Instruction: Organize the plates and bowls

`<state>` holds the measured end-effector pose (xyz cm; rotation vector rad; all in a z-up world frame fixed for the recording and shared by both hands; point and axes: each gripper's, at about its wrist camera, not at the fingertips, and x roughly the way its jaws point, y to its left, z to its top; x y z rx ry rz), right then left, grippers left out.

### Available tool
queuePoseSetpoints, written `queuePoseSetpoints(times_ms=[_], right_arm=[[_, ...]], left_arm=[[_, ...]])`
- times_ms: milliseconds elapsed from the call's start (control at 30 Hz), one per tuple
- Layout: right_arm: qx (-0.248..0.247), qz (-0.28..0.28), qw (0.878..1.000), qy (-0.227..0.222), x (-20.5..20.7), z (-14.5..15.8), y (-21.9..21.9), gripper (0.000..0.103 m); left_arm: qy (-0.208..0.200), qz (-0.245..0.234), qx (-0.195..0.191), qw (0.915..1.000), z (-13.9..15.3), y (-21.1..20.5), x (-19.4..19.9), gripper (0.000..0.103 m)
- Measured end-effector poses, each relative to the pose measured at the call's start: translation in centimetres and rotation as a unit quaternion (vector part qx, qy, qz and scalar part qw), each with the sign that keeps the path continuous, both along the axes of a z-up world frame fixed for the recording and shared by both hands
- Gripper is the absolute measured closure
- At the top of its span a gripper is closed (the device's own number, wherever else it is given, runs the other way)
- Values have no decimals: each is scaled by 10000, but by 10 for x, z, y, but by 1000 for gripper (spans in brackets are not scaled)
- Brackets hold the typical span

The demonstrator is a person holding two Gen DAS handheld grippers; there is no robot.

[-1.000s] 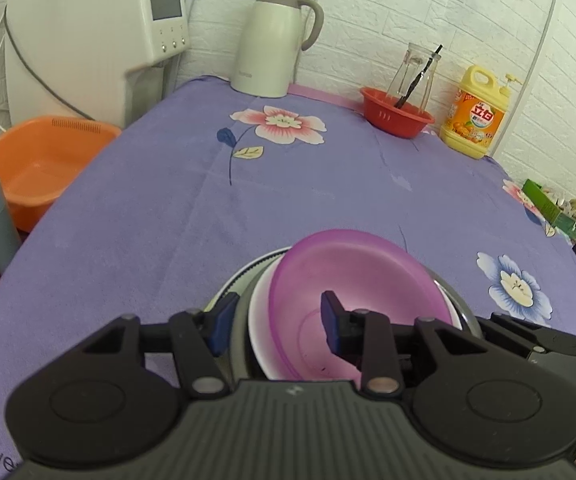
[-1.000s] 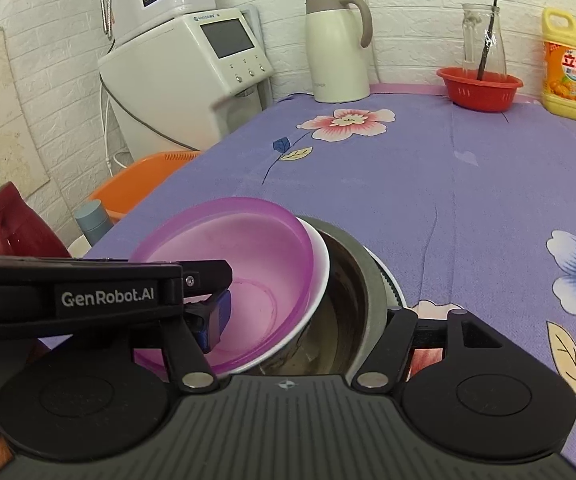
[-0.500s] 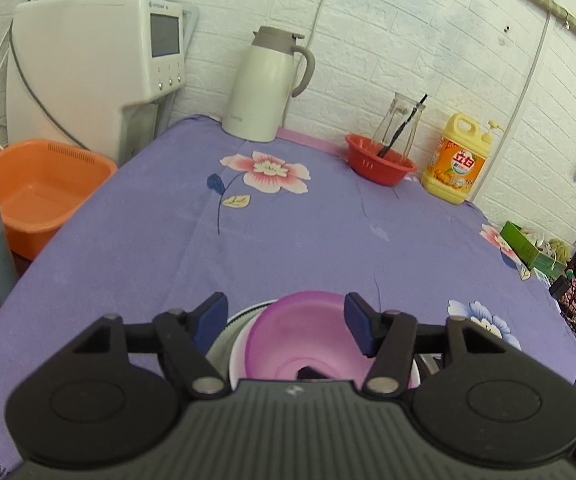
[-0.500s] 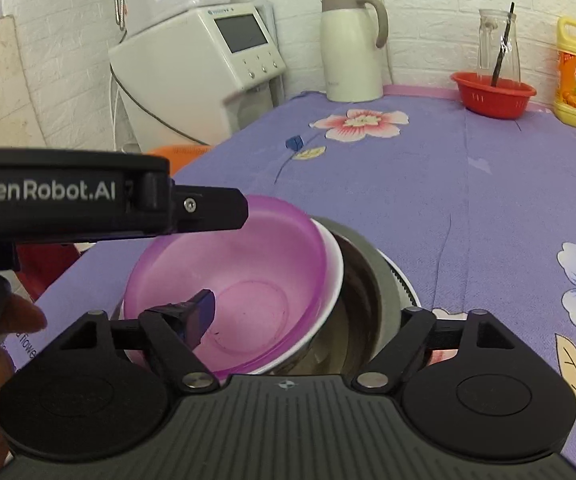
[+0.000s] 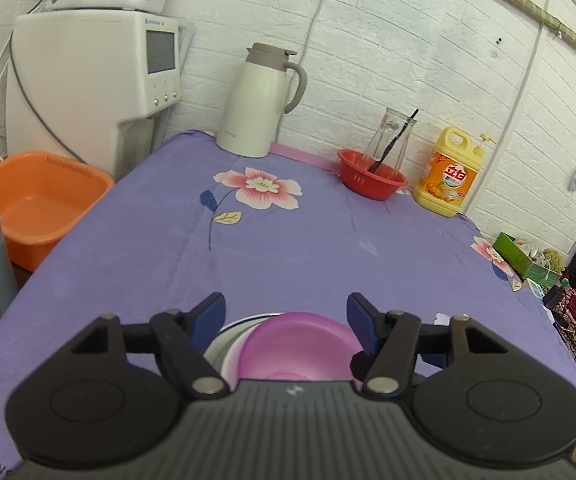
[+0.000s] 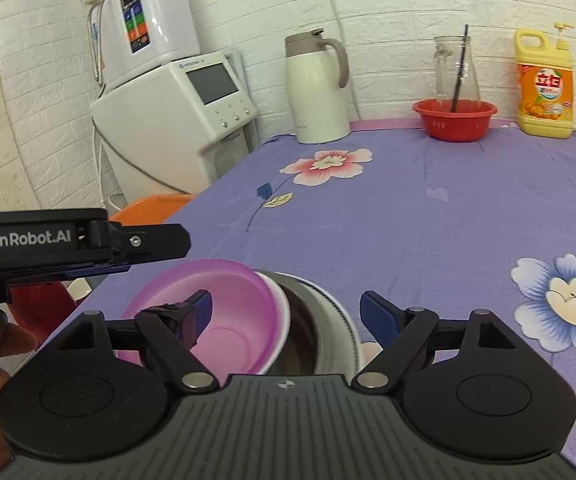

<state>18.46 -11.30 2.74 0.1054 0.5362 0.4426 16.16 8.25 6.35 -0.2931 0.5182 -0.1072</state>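
left wrist: near, above purple bowl (image 5: 299,344) | right wrist: same bowl, rightward

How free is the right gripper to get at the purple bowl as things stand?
Probably free: the right gripper is open just above the purple bowl, nothing between them; the left gripper hangs open off to the side.

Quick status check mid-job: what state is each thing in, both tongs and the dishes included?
Left tongs: open, empty, above the stack.
Right tongs: open, empty.
Purple bowl: tilted, nested in the white bowl.
White bowl: tilted, leaning in the steel bowl.
Steel bowl: upright, on the white plate.
White plate: flat on the table.
Glass carafe: upright in the red basket.
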Motion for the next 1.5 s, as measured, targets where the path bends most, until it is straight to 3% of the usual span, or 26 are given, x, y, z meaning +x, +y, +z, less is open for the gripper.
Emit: queuePoseSetpoints(times_ms=[400,767,867,1500], right_arm=[[270,-1105,9935,31,-22,-1,-78,0],[211,-1830,9829,59,-77,-9,-129,0],[206,-1994,9797,40,-94,-12,-138,0],[81,-2451,9691,-273,-172,-31,-136,0]], left_arm=[[-126,-500,-16,9987,10,-54,-17,36],[-173,-1002,-25,9948,10,-106,-63,32],[-165,-1081,-58,9940,8,-115,-78,25],[-612,-1290,271,9894,-22,-130,-166,24]])
